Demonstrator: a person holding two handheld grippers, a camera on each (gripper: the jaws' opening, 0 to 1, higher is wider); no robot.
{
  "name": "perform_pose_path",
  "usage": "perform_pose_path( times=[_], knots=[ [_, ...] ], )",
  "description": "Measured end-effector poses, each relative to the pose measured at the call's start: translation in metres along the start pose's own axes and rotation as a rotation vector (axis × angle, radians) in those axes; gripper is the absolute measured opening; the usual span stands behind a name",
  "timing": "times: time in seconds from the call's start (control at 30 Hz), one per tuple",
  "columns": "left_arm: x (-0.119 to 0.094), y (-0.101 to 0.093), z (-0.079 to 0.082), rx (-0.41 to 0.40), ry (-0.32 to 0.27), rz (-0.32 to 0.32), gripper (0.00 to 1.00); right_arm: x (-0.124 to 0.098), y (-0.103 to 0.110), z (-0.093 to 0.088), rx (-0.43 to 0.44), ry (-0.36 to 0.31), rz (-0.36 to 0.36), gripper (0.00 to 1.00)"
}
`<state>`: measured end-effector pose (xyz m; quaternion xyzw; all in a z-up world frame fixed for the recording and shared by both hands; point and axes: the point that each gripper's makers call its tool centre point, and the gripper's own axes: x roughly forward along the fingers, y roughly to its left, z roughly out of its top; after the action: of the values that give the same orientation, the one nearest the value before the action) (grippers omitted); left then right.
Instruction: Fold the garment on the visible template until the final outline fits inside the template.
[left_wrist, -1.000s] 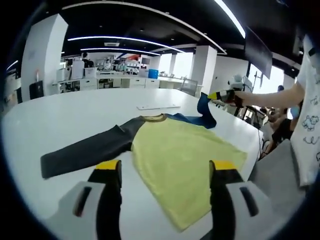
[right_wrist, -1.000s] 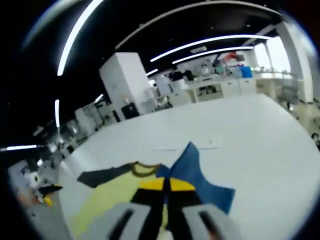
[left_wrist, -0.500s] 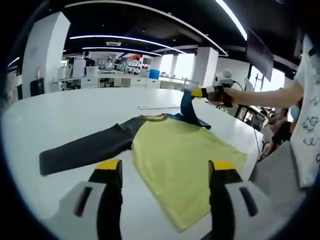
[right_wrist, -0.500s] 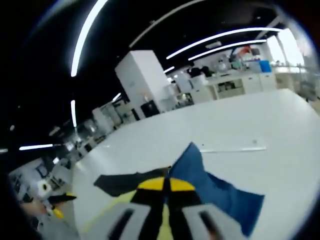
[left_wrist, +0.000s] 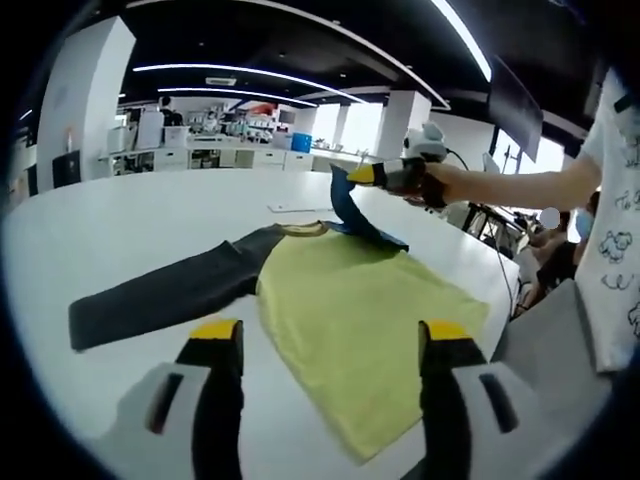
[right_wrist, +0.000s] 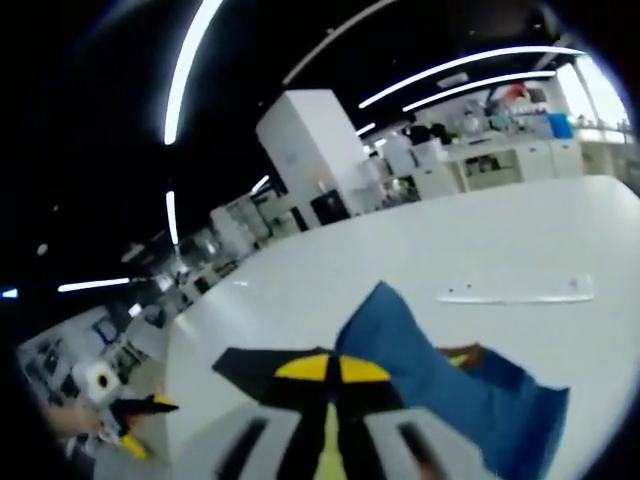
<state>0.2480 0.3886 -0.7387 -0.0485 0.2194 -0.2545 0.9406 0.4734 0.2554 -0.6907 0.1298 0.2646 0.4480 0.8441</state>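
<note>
A long-sleeved shirt lies flat on the white table (left_wrist: 120, 230). Its yellow-green body (left_wrist: 350, 310) is in the middle, and its dark grey sleeve (left_wrist: 160, 295) stretches out to the left. The blue sleeve (left_wrist: 352, 212) is lifted off the table near the collar, with my right gripper (left_wrist: 352, 178) shut on its end. In the right gripper view, the blue sleeve (right_wrist: 430, 370) hangs from the shut right gripper (right_wrist: 326, 368), with the dark grey sleeve (right_wrist: 255, 362) beyond it. My left gripper (left_wrist: 332, 335) stands open over the shirt's near hem, holding nothing.
A flat white strip (left_wrist: 300, 208) lies on the table beyond the collar; the same white strip (right_wrist: 515, 292) is in the right gripper view. A person's arm (left_wrist: 510, 185) reaches in from the right. The table's edge runs close by on the right. Office desks stand far behind.
My right gripper has carried the blue sleeve leftwards, from outside the shirt's right side to above the collar. The left gripper has stayed open in the same place.
</note>
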Motion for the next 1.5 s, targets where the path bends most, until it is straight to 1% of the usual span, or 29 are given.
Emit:
perform_pose_path(
  times=[0.07, 0.1, 0.23, 0.37, 0.43, 0.57, 0.73, 0.8, 0.9, 1.1, 1.2, 1.27, 1.33, 1.37, 1.4, 1.5],
  knots=[
    [0.000, 0.000, -0.001, 0.002, 0.008, -0.005, 0.73, 0.005, 0.005, 0.000, -0.005, 0.003, 0.018, 0.00],
    [0.000, 0.000, -0.002, 0.003, 0.013, -0.006, 0.74, 0.009, 0.011, -0.001, -0.008, 0.004, 0.028, 0.00],
    [0.000, -0.001, -0.007, -0.003, 0.034, -0.014, 0.79, 0.022, 0.023, -0.005, 0.001, 0.010, 0.051, 0.00],
    [-0.001, 0.001, -0.010, -0.016, 0.036, 0.000, 0.80, 0.036, 0.035, -0.016, -0.028, 0.037, 0.062, 0.00],
    [-0.002, 0.001, -0.013, -0.018, 0.040, -0.001, 0.80, 0.044, 0.040, -0.023, -0.028, 0.052, 0.073, 0.00],
    [-0.004, 0.004, -0.016, -0.026, 0.041, 0.004, 0.79, 0.060, 0.041, -0.041, -0.016, 0.085, 0.070, 0.00],
    [-0.005, 0.002, -0.018, -0.036, 0.033, 0.010, 0.78, 0.077, 0.038, -0.065, -0.005, 0.134, 0.062, 0.00],
    [-0.005, 0.001, -0.018, -0.041, 0.031, 0.011, 0.78, 0.080, 0.039, -0.074, -0.007, 0.159, 0.061, 0.00],
    [-0.005, 0.000, -0.018, -0.049, 0.026, 0.017, 0.78, 0.087, 0.033, -0.091, -0.022, 0.193, 0.051, 0.00],
    [-0.005, 0.003, -0.022, -0.064, 0.021, 0.021, 0.77, 0.096, 0.029, -0.111, -0.018, 0.230, 0.041, 0.00],
    [-0.001, 0.004, -0.022, -0.069, 0.023, 0.018, 0.77, 0.096, 0.031, -0.113, -0.033, 0.241, 0.038, 0.00],
    [0.002, 0.003, -0.020, -0.061, 0.024, 0.012, 0.76, 0.099, 0.029, -0.115, -0.057, 0.253, 0.041, 0.00],
    [0.004, 0.002, -0.017, -0.054, 0.025, 0.006, 0.76, 0.100, 0.028, -0.112, -0.074, 0.241, 0.048, 0.00],
    [0.005, 0.003, -0.016, -0.052, 0.025, 0.005, 0.76, 0.099, 0.029, -0.113, -0.066, 0.242, 0.051, 0.00],
    [0.006, 0.003, -0.014, -0.049, 0.024, 0.003, 0.76, 0.098, 0.032, -0.114, -0.055, 0.243, 0.068, 0.02],
    [0.009, 0.005, -0.009, -0.044, 0.019, -0.002, 0.76, 0.095, 0.032, -0.111, -0.072, 0.225, 0.066, 0.12]
  ],
)
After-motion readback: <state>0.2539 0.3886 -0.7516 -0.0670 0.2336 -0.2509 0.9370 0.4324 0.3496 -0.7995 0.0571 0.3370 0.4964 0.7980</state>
